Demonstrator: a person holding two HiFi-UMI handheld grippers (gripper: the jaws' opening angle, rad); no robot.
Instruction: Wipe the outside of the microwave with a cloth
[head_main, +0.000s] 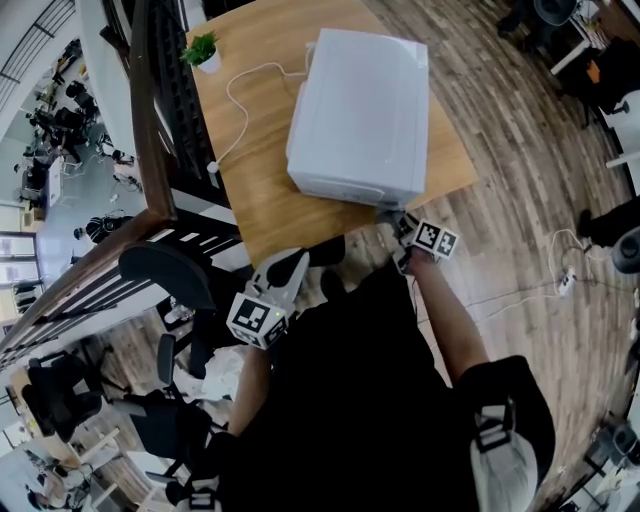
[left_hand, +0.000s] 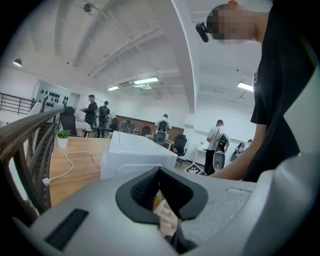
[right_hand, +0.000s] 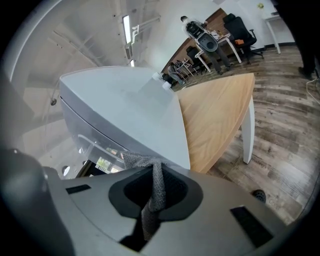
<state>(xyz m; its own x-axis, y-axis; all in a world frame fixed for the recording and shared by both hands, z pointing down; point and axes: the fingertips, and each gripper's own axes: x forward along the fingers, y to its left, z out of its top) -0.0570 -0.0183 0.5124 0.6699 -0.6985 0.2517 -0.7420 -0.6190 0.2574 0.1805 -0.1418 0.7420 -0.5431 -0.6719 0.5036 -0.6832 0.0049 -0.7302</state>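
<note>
Right tongs (right_hand: 155, 194) are pinching a grey cloth (right_hand: 143, 161) at the microwave's (right_hand: 127, 105) front, by the table's (right_hand: 215, 117) near edge; left tongs (left_hand: 161, 194) are hanging closed, empty, off the table.

Legible text, brands, numbers, signs: none.
Left gripper (head_main: 287, 270), marker cube (head_main: 258, 318), head view 7 o'clock: black-and-white square code, no letters or digits.
Right gripper (head_main: 400, 228), second marker cube (head_main: 435, 239), 3 o'clock: same.
Microwave (head_main: 360, 115) casing, 12 o'clock: plain white, no readable print.
</note>
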